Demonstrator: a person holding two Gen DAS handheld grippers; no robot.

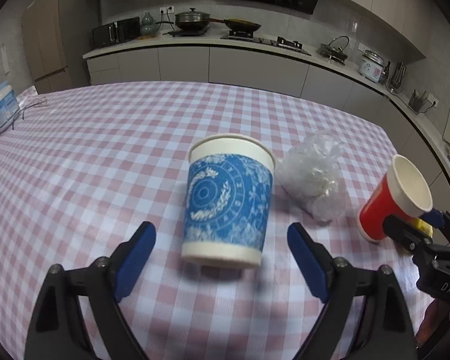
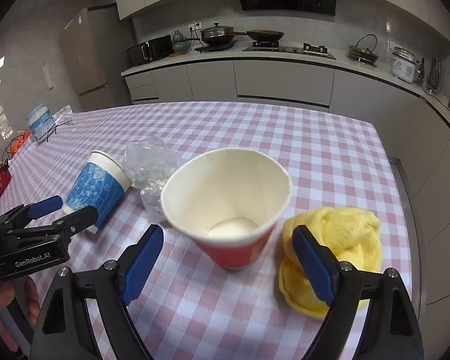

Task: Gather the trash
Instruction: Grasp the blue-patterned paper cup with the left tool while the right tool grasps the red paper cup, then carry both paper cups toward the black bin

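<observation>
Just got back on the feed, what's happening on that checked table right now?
A person is working two handheld claws over the pink-and-white checked tablecloth, one cup apiece. The left claw is open around the blue-patterned white paper cup, pads not touching it. The right claw is open around the red paper cup with the white inside, also not gripping yet. A crumpled clear plastic bag lies between the cups, and a yellow cloth sits beside the red one. Nothing is lifted.
</observation>
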